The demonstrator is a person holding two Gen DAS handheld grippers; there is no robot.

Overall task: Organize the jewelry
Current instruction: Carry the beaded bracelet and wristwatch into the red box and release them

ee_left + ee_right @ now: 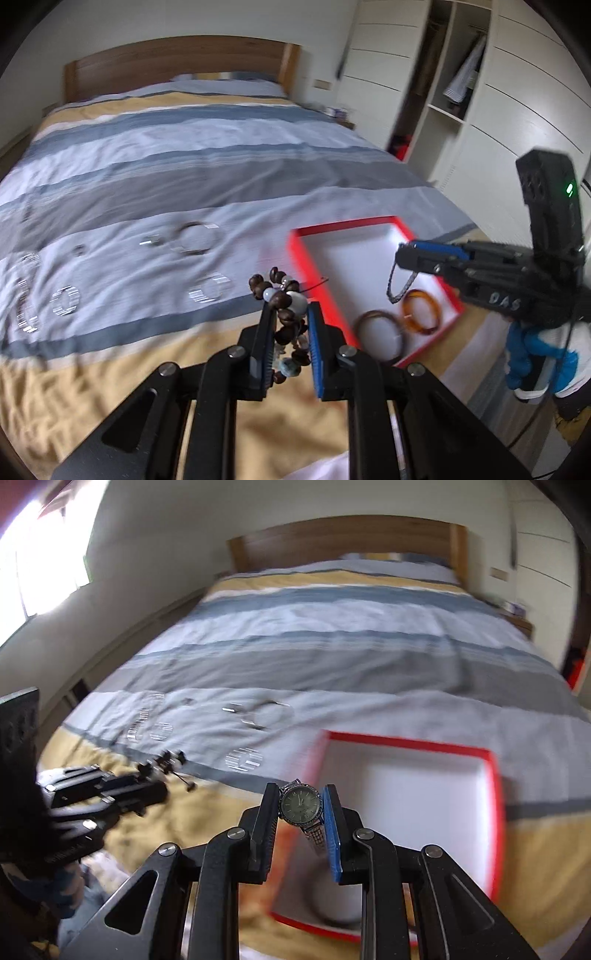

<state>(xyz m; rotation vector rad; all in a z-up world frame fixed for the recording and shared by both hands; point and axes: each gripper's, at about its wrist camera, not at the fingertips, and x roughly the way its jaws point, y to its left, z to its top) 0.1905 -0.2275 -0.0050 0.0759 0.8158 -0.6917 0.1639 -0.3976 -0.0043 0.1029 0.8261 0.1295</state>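
Observation:
My left gripper [289, 314] is shut on a brown bead bracelet [284, 295] with pale stones, held above the bed left of the red-rimmed tray [317, 280]. My right gripper [301, 797] is shut on a silver wristwatch [300, 805], held over the tray's [495, 794] near left part. In the left wrist view the right gripper [402, 258] hangs over the tray with the watch band [400, 284] dangling. Two brown bangles [380, 334] [423, 312] lie in the tray. The left gripper [147, 779] shows at the left of the right wrist view.
More jewelry lies on the striped bedspread [184, 177]: a thin bangle [194, 240], clear rings [210, 290] [64, 299] and small pieces. A wooden headboard [177, 62] is at the far end. White wardrobes [480, 92] stand right of the bed.

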